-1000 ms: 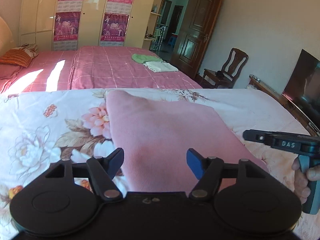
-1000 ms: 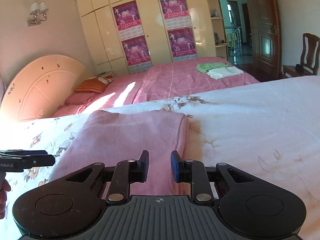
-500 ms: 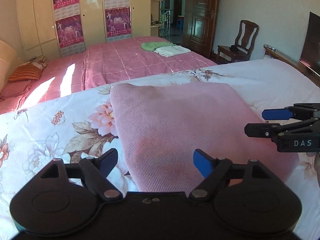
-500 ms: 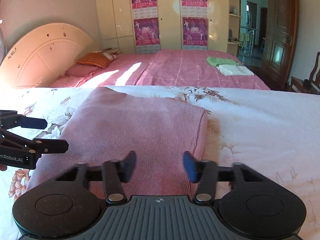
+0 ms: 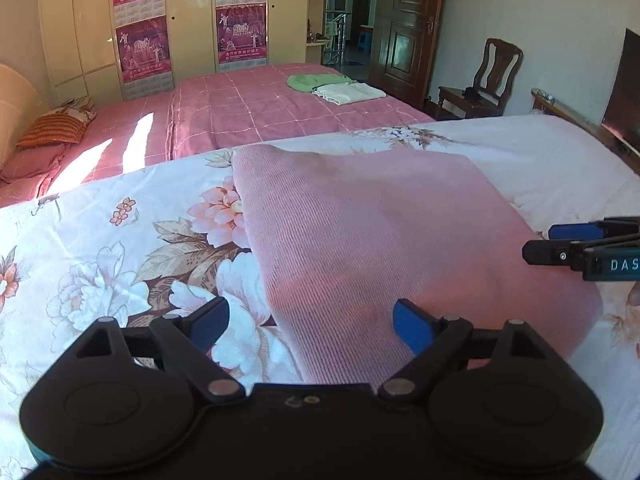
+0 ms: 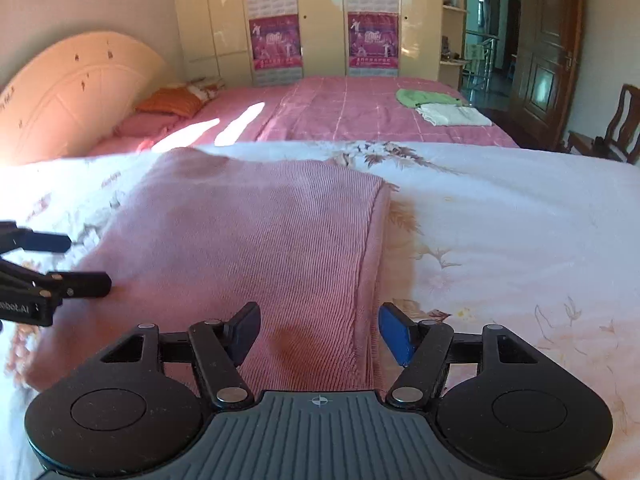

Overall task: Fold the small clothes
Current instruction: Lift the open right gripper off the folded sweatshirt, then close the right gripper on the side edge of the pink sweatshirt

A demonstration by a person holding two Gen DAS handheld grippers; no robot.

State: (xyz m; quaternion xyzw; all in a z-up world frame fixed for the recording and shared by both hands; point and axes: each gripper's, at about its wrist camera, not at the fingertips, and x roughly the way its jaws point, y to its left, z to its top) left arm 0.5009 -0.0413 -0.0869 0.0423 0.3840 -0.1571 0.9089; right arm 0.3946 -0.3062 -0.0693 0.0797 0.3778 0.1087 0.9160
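- My left gripper [image 5: 306,326] and right gripper [image 6: 318,334] both gape, empty, over the near edge of the pink ribbed knit garment [image 5: 380,232] lying ahead.
- It looks soft, light and floppy; I'd pinch the near corners.

Right hand-held gripper [image 5: 538,242] cut off by the picture's edge

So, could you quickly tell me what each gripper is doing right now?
Left gripper: open, holding nothing, over the pink garment.
Right gripper: open, holding nothing.
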